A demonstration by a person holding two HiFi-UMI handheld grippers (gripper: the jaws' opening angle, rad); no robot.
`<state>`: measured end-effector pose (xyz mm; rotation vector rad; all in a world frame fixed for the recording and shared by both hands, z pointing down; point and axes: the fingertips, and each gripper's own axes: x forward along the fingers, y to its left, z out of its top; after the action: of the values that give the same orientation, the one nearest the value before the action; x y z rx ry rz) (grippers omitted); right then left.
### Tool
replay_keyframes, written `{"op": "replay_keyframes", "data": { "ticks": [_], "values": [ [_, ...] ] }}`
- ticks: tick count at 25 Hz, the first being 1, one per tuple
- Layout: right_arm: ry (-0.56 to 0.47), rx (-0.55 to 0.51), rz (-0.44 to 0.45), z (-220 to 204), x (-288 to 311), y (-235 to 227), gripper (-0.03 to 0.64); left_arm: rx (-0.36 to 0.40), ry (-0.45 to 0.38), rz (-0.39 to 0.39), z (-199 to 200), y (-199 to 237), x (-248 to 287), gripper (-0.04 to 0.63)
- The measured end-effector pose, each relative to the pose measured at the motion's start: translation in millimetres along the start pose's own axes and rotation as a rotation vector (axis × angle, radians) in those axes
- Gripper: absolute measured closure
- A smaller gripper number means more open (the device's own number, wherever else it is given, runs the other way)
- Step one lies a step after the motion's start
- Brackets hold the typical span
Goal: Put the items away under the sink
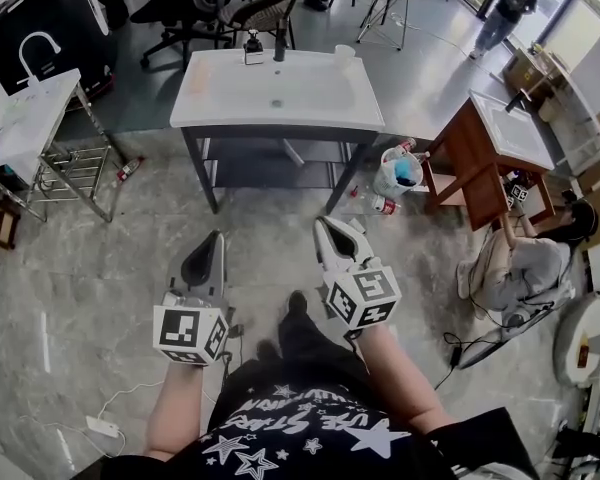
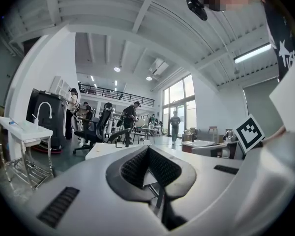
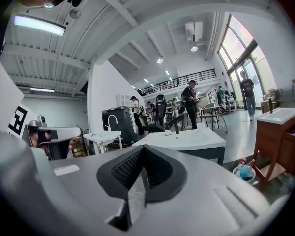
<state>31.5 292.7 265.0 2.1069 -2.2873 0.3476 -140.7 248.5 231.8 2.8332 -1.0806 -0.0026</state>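
Observation:
A white sink (image 1: 277, 90) on a dark frame stands ahead of me, with a low shelf (image 1: 270, 165) under it. On the floor to its right are a white bucket (image 1: 397, 172) with something blue in it and a few bottles (image 1: 383, 204). Both grippers are held level above the floor, short of the sink. My left gripper (image 1: 210, 251) is shut and holds nothing. My right gripper (image 1: 332, 232) is also shut and empty. The left gripper view looks past the left gripper (image 2: 148, 149) to the sink (image 2: 105, 150). The right gripper view shows the right gripper (image 3: 143, 147), the sink (image 3: 187, 139) and the bucket (image 3: 245, 173).
A second white sink on a metal rack (image 1: 25, 118) stands at the left. A wooden vanity (image 1: 495, 138) stands at the right, with a grey bundle (image 1: 520, 268) and cables on the floor beside it. Office chairs (image 1: 265, 8) and a person (image 1: 505, 8) are behind the sink.

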Motion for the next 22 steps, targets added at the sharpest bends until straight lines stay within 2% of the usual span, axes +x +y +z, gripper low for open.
{"op": "replay_keyframes", "data": {
  "ticks": [3,11,22],
  "values": [
    [-0.030,0.037,0.010,2,-4,1,0.615,-0.010,0.011,0.003,-6,4,-3,0.586],
    [-0.042,0.031,0.004,-1,32,-24,0.614,-0.030,0.027,0.030,-16,20,21,0.586],
    [-0.041,0.052,0.059,25,149,-77,0.614,0.002,0.068,0.082,-10,66,131,0.586]
  ]
}}
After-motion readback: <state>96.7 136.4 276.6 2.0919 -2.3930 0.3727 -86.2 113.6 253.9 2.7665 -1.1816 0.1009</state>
